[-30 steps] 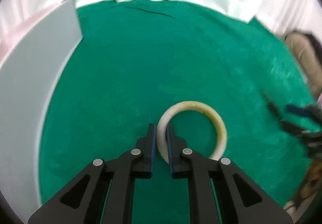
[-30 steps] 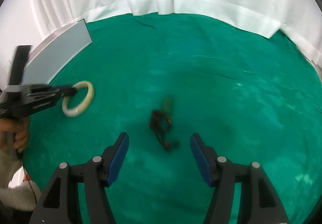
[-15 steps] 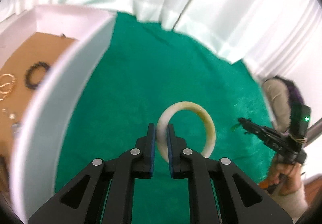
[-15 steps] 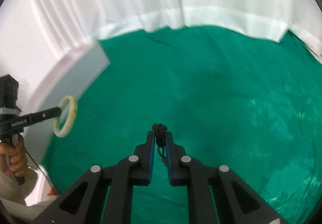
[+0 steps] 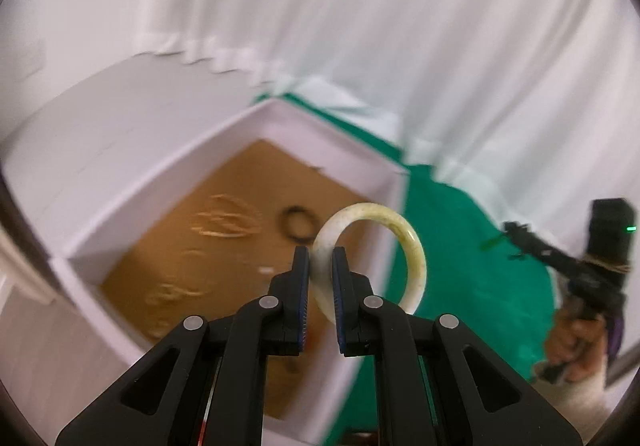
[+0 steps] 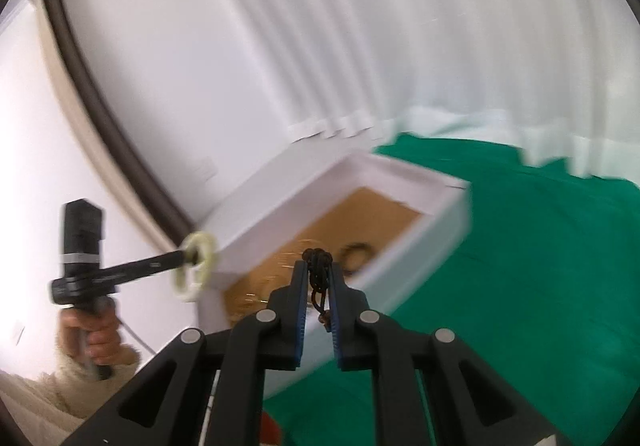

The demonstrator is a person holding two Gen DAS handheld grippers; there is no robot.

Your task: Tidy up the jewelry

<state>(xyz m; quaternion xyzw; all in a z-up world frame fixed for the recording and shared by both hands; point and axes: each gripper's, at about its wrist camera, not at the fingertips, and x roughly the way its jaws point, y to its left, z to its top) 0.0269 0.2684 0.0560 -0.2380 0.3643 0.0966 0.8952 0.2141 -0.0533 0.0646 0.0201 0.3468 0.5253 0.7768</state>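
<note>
Both tools clamped: left tool (image 5: 320, 266) on bangle (image 5: 404, 234); right tool (image 6: 318, 278) on dark cord (image 6: 317, 266).

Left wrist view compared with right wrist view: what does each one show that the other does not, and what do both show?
Only the left wrist view shows the right gripper from outside, over the green cloth; what it holds is blurred there.

Only the right wrist view shows the dark corded piece pinched in the right gripper, and the hand holding the left gripper.

Both show the pale bangle clamped by the left gripper, the white box with a brown floor, and a dark bracelet inside it.
</note>
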